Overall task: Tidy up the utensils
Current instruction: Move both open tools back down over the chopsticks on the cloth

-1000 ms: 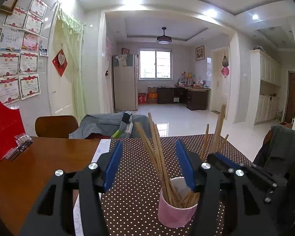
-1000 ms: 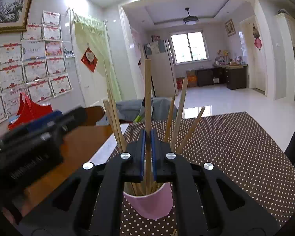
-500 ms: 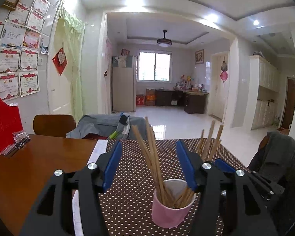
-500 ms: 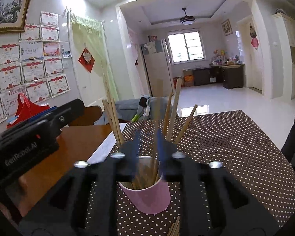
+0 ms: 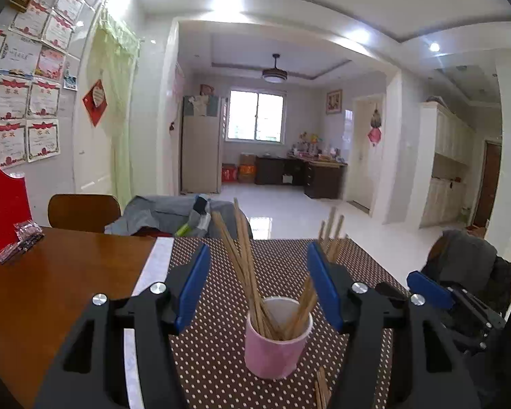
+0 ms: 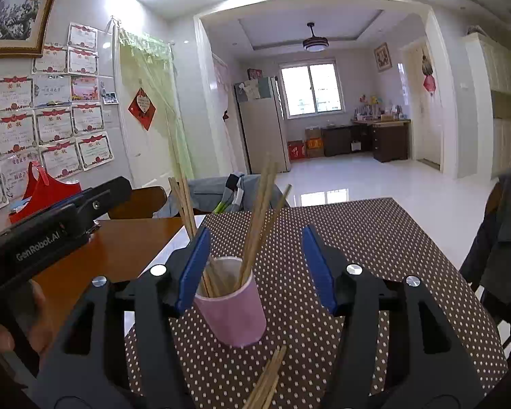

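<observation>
A pink cup (image 5: 277, 337) (image 6: 235, 313) stands on the brown dotted mat (image 5: 214, 354), holding several wooden chopsticks (image 5: 245, 259) (image 6: 259, 218) that lean apart. My left gripper (image 5: 259, 283) is open, with the cup just ahead between its blue fingers and neither pad touching it. My right gripper (image 6: 255, 269) has its jaws opening; the cup and sticks show in the gap, and the pads press on nothing. Loose chopsticks (image 6: 265, 381) (image 5: 320, 388) lie on the mat in front of the cup. In each wrist view the other gripper (image 5: 429, 289) (image 6: 51, 228) shows at the side.
The mat covers the right part of a wooden table (image 5: 51, 289). A red bag (image 5: 0, 211) and a small plastic packet (image 5: 20, 242) sit at its left. A chair (image 5: 83, 211) and grey clothes (image 5: 173, 214) are behind, a jacket-draped chair (image 5: 470, 266) at the right.
My right gripper has let go of the upright chopstick, which now rests in the cup, and has opened wide and drawn back. The left gripper has also backed away from the cup a little.
</observation>
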The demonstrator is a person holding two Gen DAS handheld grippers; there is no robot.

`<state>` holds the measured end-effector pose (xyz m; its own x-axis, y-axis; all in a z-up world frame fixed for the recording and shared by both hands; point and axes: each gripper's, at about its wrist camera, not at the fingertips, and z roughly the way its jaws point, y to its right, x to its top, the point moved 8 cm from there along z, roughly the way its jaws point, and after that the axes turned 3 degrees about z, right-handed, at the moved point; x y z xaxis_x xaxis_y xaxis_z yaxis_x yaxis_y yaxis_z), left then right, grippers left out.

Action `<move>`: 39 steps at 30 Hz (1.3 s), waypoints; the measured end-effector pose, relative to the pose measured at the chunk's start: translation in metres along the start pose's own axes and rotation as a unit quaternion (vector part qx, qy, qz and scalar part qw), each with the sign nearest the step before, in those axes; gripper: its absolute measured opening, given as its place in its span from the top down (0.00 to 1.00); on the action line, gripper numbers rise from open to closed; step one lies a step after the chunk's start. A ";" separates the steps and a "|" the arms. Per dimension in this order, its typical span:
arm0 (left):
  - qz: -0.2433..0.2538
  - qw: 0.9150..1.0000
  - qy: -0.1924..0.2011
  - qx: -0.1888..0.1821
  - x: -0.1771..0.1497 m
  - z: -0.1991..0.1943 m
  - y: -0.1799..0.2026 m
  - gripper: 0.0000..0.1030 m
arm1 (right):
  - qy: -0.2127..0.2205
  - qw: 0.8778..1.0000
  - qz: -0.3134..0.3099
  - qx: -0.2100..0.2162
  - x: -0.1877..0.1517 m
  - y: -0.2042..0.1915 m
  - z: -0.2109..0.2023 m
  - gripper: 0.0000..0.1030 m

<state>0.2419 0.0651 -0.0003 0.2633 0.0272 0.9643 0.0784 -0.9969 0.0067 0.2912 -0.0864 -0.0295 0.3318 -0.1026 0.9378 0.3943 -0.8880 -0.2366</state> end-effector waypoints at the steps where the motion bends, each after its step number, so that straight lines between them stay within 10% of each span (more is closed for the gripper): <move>1: 0.002 1.000 -0.004 -0.003 -0.002 -0.001 0.002 0.43 | -0.002 1.000 0.001 -0.001 -0.001 0.002 -0.003 0.43; 14: 0.089 0.983 -0.128 -0.094 -0.075 -0.003 0.056 0.43 | -0.125 0.992 0.021 -0.024 -0.058 0.045 -0.014 0.32; 22: 0.092 0.958 -0.243 -0.121 -0.141 0.016 0.064 0.43 | -0.202 0.978 0.040 -0.038 -0.106 0.068 -0.015 0.31; 30: 0.117 0.915 -0.362 -0.132 -0.210 0.030 0.068 0.43 | -0.236 0.970 0.048 -0.039 -0.137 0.074 -0.018 0.30; 39: 0.114 0.906 -0.386 -0.135 -0.232 0.028 0.064 0.43 | -0.253 0.966 0.048 -0.029 -0.146 0.071 -0.014 0.30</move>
<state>0.2122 -0.0026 -0.2314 0.8444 -0.2416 0.4781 -0.2730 -0.9620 -0.0039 0.2586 -0.1411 -0.1800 0.7470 0.0328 0.6640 0.2963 -0.9105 -0.2884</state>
